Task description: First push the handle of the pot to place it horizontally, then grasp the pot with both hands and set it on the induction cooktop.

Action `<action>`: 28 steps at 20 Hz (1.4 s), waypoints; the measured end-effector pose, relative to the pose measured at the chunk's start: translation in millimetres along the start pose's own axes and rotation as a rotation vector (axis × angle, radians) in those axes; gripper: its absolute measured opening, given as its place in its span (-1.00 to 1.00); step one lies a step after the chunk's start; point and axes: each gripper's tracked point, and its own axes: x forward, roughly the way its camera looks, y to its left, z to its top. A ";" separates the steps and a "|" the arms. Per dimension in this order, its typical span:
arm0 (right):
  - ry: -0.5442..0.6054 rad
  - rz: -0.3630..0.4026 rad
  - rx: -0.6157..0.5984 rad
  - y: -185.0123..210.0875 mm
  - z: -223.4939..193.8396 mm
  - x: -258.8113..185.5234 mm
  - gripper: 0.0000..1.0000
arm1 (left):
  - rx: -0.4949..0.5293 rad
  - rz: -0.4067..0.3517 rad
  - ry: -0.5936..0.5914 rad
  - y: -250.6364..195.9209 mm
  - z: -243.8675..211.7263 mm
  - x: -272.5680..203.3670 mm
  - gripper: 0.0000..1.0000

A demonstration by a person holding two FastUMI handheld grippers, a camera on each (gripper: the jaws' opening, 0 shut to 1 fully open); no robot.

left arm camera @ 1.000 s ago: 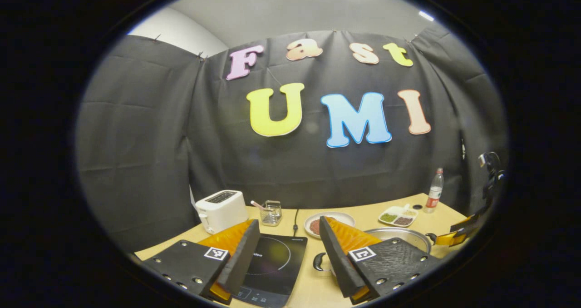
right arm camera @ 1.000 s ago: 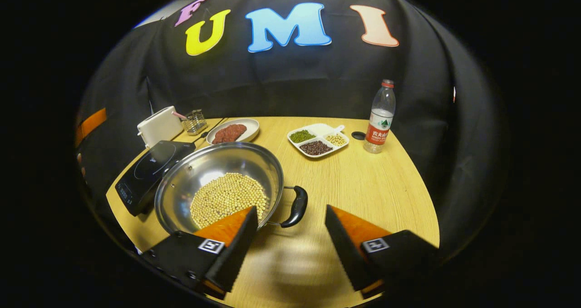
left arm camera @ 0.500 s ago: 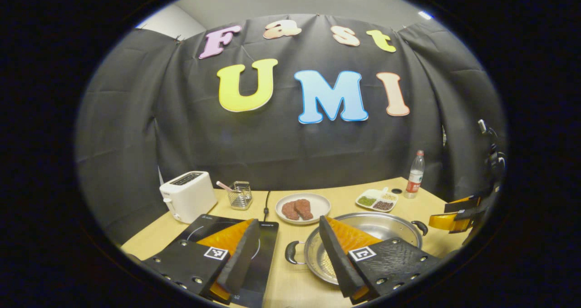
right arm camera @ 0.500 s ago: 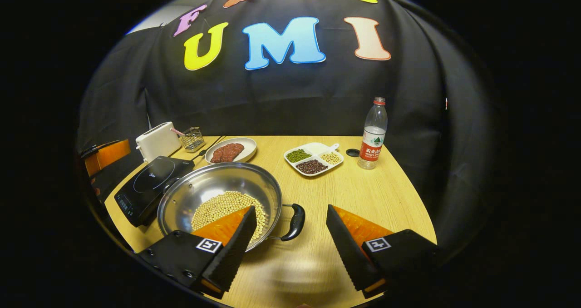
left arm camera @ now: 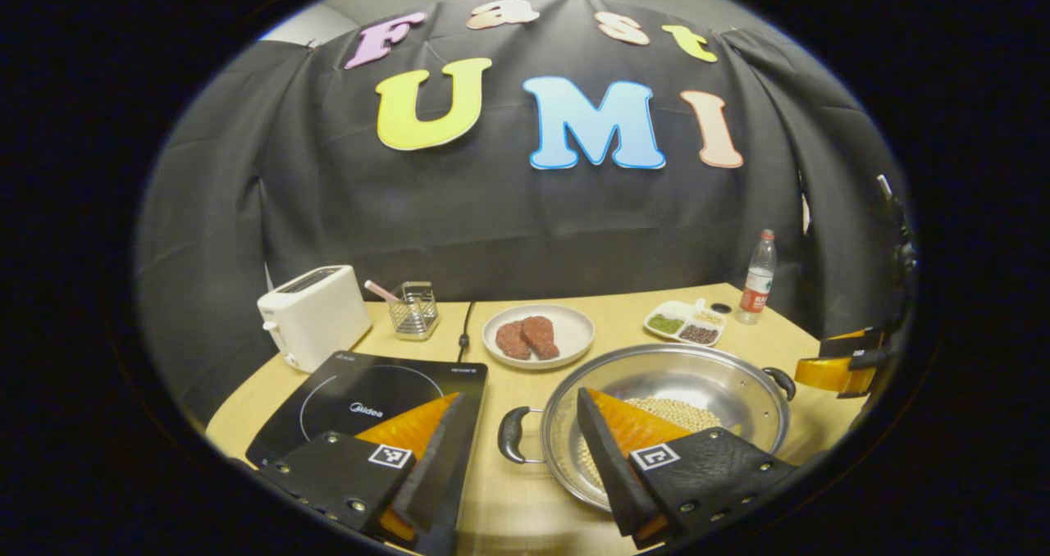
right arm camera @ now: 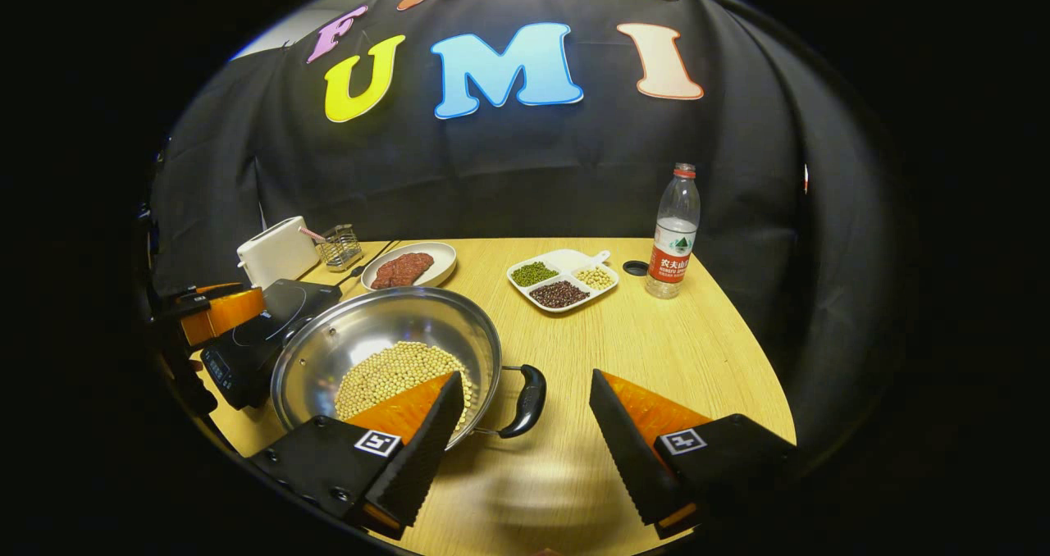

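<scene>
- Steel pot (left arm camera: pixel 664 412), holding pale beans (right arm camera: pixel 398 373), is sitting on the wooden table (right arm camera: pixel 656 351) just beside the induction cooktop (left arm camera: pixel 369 396), not on it.
- I am holding the left gripper (left arm camera: pixel 521 466) with its fingers spread wide, pinching nothing; the pot's left handle (left arm camera: pixel 510 435) is lying in the gap ahead of them, which suits closing on it.
- I am keeping the right gripper (right arm camera: pixel 525 445) spread too, gripping nothing, with the pot's right handle (right arm camera: pixel 525 400) just ahead between its fingers.
- Both handles are lying roughly side to side as I face the pot, one toward each gripper, so I judge a two-handed grasp is within reach; whether the turning step is truly done I cannot settle from here.
- I am watching the cooktop's near edge, since the pot rim is sitting close to it and would have to be lifted clear.
- I am minding the loose beans, which I expect would slide if the pot tilts, and the plate of meat (left arm camera: pixel 537 336) standing near behind the pot.
</scene>
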 end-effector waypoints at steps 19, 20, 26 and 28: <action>0.103 -0.005 0.042 2.6 -22.9 37.3 0.96 | 0.008 -0.035 0.255 1.4 -81.9 71.8 0.63; 0.108 -0.009 0.044 2.0 -23.6 39.9 0.97 | 0.017 -0.034 0.264 0.8 -83.5 73.4 0.63; 0.148 -0.025 0.062 5.9 -31.2 50.6 0.77 | 0.041 -0.050 0.299 -4.5 -93.6 87.0 0.59; 0.162 -0.030 0.065 6.7 -33.8 53.7 0.62 | 0.048 -0.050 0.311 -5.7 -96.6 90.8 0.60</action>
